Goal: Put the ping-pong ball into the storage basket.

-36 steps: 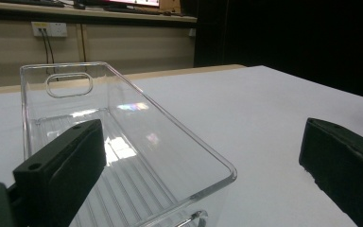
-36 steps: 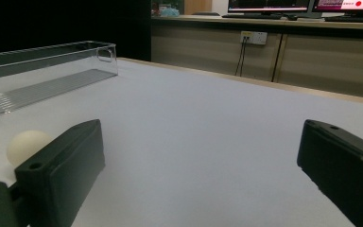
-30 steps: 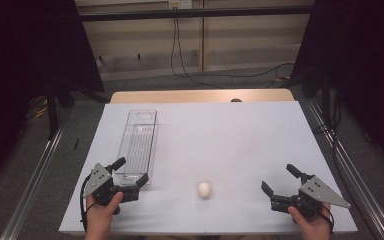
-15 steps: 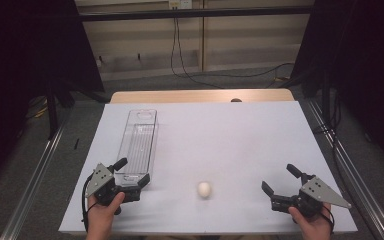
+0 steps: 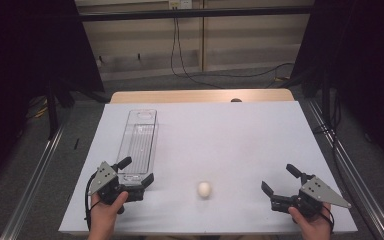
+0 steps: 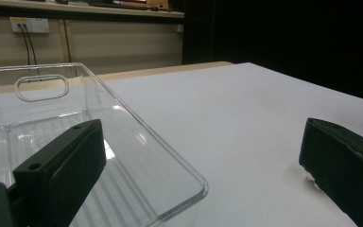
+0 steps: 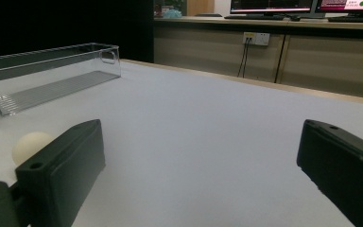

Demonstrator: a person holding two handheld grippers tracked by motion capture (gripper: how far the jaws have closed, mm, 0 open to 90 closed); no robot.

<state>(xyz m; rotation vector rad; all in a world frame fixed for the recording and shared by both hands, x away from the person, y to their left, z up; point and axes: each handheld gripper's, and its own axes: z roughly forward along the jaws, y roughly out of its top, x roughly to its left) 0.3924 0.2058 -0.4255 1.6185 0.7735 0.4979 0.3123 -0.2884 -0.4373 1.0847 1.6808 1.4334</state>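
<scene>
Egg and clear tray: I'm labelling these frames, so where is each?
egg (image 5: 204, 189), high view, middle of its shell.
clear tray (image 5: 139, 142), high view, ribbed floor, mid-length.

- no readable text, labels, brands or numbers anywhere
- monitors (image 7: 307, 5) behind far edge of table (image 7: 227, 132) in right gripper view: lit screens, content too small to read
- clear bin (image 5: 139, 142): no label
</scene>
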